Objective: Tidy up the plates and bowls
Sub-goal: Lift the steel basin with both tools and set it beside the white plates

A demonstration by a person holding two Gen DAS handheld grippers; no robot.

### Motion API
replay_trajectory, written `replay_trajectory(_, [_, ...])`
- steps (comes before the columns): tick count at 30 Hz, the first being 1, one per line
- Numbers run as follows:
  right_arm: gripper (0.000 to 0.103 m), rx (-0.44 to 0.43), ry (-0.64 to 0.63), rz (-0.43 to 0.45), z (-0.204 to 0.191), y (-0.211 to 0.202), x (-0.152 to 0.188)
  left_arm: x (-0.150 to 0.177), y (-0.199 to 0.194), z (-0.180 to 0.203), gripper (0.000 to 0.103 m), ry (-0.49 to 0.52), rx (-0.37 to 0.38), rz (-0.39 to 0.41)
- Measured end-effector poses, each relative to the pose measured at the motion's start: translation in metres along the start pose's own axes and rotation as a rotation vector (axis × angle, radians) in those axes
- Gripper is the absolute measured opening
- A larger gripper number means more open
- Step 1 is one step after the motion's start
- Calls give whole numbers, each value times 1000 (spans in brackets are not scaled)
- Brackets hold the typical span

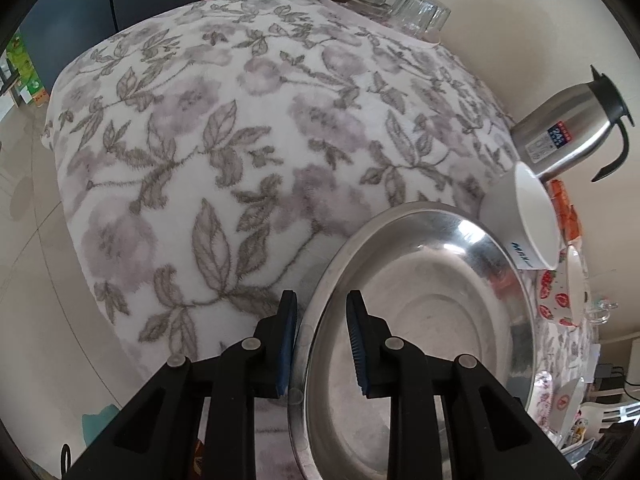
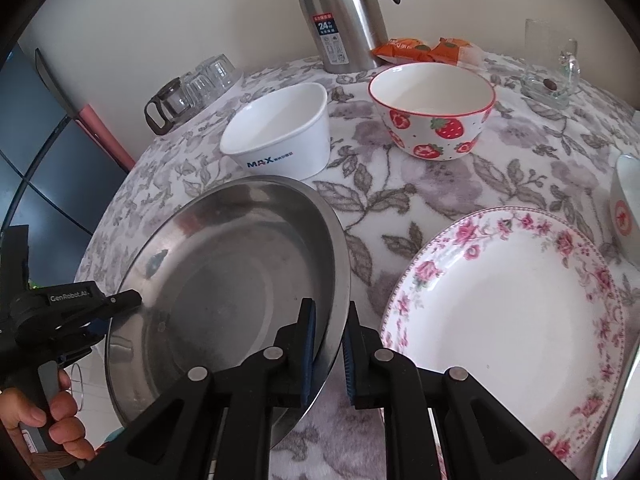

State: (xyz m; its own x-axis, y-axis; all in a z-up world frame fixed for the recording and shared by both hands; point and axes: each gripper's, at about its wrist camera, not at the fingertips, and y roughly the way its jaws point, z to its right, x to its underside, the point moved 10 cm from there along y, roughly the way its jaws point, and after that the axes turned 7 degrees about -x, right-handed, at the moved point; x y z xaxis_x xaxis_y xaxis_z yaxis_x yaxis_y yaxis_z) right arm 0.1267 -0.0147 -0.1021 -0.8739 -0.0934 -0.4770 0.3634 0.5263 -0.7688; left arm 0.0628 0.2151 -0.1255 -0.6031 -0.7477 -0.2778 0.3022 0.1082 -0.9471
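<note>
Nearest to us is the steel plate (image 2: 240, 272), its rim running between the fingers of both tools. Our right gripper (image 2: 330, 350) straddles the plate's near-right edge, one blue pad inside the dish and one outside; a slim gap shows on the outer side, so we judge the jaws are parted around the rim, not yet pinching it. Our left gripper (image 1: 322, 344) stands likewise astride the opposite edge, pads spread with visible space on both sides of the metal. Taking a wide, shallow, slippery dish from two sides makes sense: one pinch alone would let it tip. The plate appears tilted, its far rim close to the white MAX bowl (image 2: 280, 132), though we cannot tell whether they touch. On the floral tablecloth (image 1: 224, 128) the pink-flowered plate (image 2: 508, 304) lies just beside the steel one, a likely base for stacking plates together. The strawberry bowl (image 2: 434, 116) sits near the white bowl, so nesting them looks like a later step. A thermos (image 2: 344, 16), orange snack packets (image 2: 424, 50) and upturned glasses (image 2: 204, 80) stand toward the wall, well apart from our work. Closing both grips evenly seems the next need, lest the steel slide.
</note>
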Motion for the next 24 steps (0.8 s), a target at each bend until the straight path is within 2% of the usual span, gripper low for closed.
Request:
replay_trajectory(14, [15, 4, -22, 89, 3, -57, -10, 0, -46, 33, 26, 34, 117, 128])
replay_trajectory(24, [15, 6, 5, 117, 38, -90, -9, 22, -66, 71, 26, 115, 173, 160])
